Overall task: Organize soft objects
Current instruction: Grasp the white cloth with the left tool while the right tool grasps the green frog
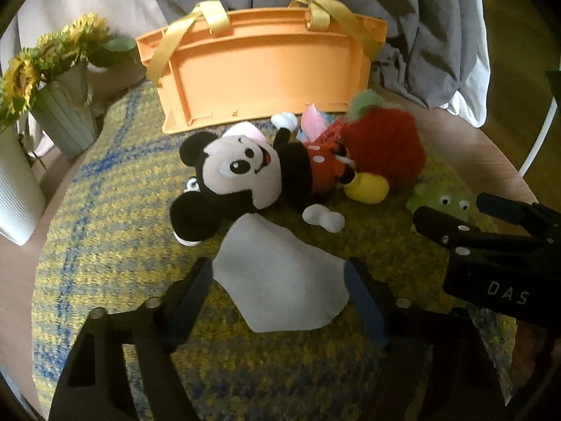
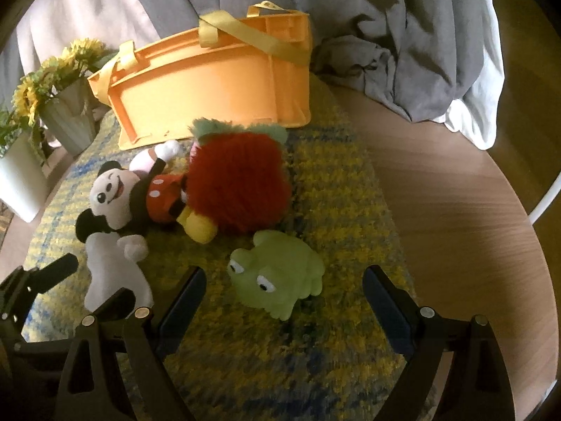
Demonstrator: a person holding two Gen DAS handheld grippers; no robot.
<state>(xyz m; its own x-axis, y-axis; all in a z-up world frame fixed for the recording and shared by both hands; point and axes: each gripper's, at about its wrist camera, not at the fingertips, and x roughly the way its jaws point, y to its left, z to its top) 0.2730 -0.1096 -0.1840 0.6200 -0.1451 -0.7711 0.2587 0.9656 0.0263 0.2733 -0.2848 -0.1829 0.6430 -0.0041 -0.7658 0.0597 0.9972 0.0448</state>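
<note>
A Mickey Mouse plush lies on the yellow-blue rug next to a red fluffy toy. A white soft piece lies in front of Mickey, between the open fingers of my left gripper. A green frog toy sits just ahead of my right gripper, which is open and empty; it also shows in the left wrist view. An orange basket with yellow handles stands behind the toys.
Two ribbed vases with sunflowers stand at the left. Grey and white bedding hangs behind the round wooden table. The rug covers most of it.
</note>
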